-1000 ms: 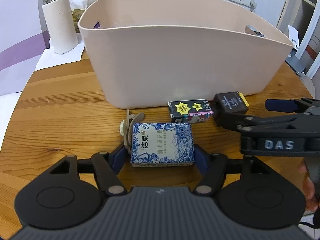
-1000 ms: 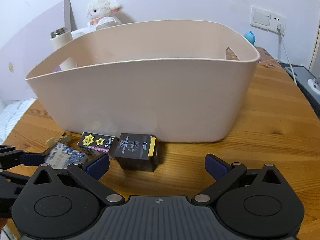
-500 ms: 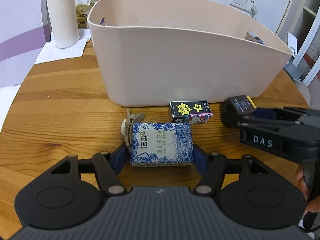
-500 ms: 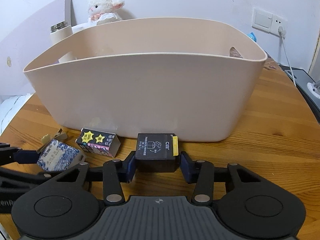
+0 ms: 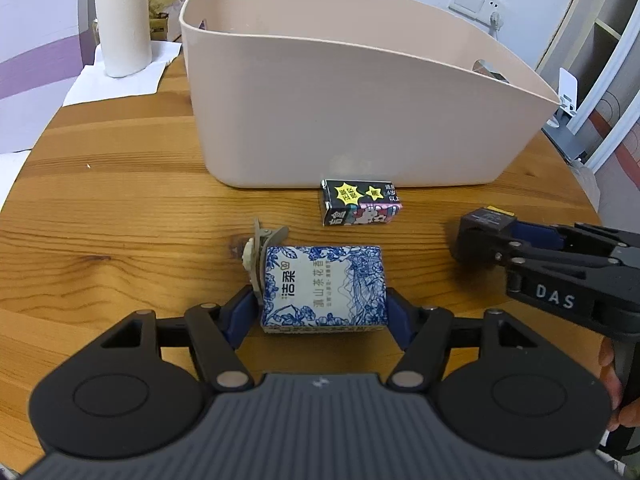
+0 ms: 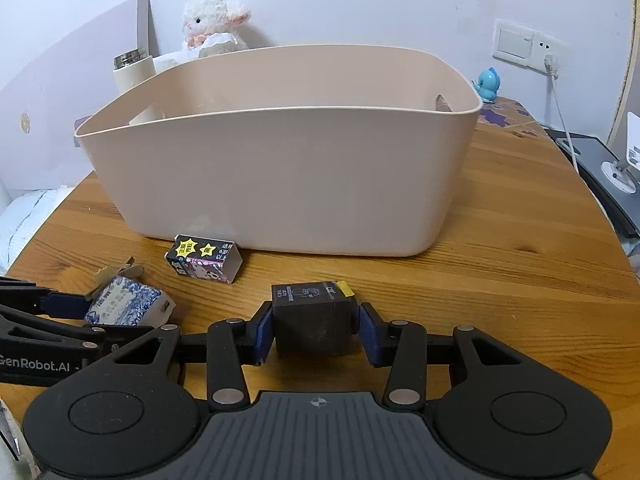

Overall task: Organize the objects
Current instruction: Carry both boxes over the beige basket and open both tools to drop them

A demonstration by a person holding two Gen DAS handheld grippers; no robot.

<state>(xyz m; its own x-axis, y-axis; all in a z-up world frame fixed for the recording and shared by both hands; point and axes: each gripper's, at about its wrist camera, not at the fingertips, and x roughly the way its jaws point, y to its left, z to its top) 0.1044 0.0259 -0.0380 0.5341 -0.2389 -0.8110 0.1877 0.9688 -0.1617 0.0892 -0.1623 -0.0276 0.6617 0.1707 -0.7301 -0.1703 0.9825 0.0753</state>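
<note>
Partly hidden behind box (image 5: pixel 324 286): beige clip (image 5: pixel 260 250).

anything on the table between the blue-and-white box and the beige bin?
Left wrist view: only the small black box with yellow stars, lying just in front of the beige bin and beyond the blue-and-white box; otherwise bare wood.

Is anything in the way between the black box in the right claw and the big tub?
Only the tub's own tall front wall. The right claw grips the black box low near the table, so it must rise over the rim. The starry box sits left of that path.
</note>
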